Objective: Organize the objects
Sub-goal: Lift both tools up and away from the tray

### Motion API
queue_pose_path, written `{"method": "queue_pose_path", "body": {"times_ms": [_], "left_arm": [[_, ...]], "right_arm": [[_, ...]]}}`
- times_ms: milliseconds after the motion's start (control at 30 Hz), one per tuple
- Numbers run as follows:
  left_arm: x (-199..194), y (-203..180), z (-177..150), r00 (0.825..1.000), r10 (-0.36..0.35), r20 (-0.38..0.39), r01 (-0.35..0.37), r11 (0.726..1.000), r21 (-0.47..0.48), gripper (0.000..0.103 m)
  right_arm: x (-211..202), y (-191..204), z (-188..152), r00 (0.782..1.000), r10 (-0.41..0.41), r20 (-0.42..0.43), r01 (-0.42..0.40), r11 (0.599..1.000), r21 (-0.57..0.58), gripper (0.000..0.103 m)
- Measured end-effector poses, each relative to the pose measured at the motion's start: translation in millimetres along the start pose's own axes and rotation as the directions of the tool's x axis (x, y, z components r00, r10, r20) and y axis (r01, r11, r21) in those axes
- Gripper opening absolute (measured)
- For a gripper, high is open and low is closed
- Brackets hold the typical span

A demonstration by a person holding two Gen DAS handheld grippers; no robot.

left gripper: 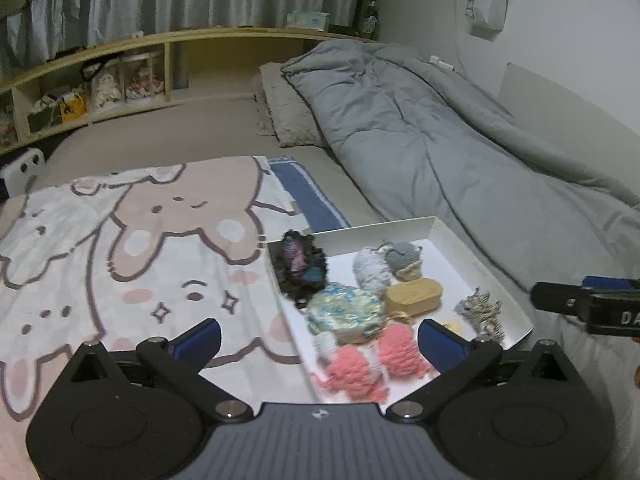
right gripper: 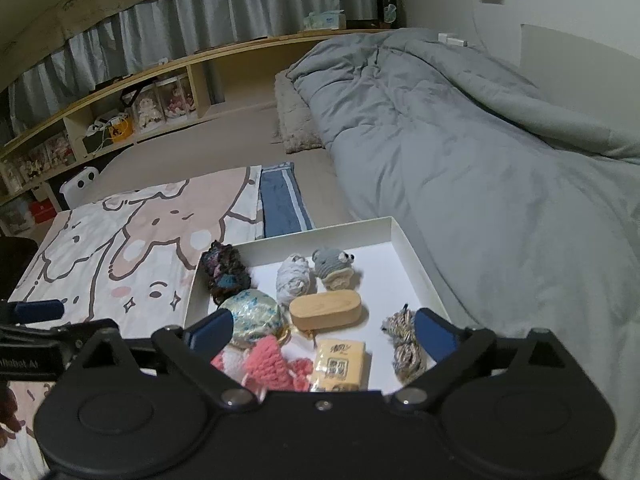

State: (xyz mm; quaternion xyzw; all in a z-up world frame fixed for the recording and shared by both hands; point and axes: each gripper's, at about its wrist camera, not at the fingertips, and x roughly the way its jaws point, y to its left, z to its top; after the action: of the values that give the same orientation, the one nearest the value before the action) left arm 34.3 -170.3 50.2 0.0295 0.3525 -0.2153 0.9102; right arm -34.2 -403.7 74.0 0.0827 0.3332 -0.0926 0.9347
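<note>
A white shallow box (right gripper: 416,264) lies on the bed and also shows in the left wrist view (left gripper: 460,240). In it are a dark yarn bundle (right gripper: 224,272), a white yarn ball (right gripper: 294,278), a grey crochet toy (right gripper: 332,266), a wooden oval case (right gripper: 326,308), a round teal pouch (right gripper: 252,316), pink knit pieces (right gripper: 268,364), a yellow tissue pack (right gripper: 340,364) and a striped yarn twist (right gripper: 404,340). My right gripper (right gripper: 324,330) is open, above the box's near end. My left gripper (left gripper: 320,338) is open, over the box's near left edge. Both are empty.
A cartoon-print blanket (left gripper: 132,248) covers the bed left of the box, with a blue towel (right gripper: 280,200) beside it. A grey duvet (right gripper: 460,152) is bunched on the right. A wooden shelf with boxes (right gripper: 152,108) runs along the far wall.
</note>
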Motion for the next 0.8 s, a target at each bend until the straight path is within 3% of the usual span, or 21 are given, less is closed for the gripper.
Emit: {"method": "queue_pose_path", "body": {"times_ms": [167,500,800], "left_arm": [[-7.1,11.8,-12.3,1.0,0.007,-0.018,-0.007,0.999,0.033,0.103],[-22.8,24.2,-31.7,0.999,0.024,0.023,-0.025,0.997,0.074,0.103],[-21.1,37.8,-44.4,1.0,0.018,0.016,-0.019,0.999,0.035,0.103]], "right_arm": [[-7.3,10.6,-18.0,1.0,-0.016,0.001,0.016,1.0,-0.001,0.102],[-18.1,24.4,-48.5,0.999,-0.052,0.009,0.052,0.999,-0.005,0.103],[-13.8,36.5,-68.4,0.998,-0.066,0.01,0.066,0.998,-0.018,0.103]]}}
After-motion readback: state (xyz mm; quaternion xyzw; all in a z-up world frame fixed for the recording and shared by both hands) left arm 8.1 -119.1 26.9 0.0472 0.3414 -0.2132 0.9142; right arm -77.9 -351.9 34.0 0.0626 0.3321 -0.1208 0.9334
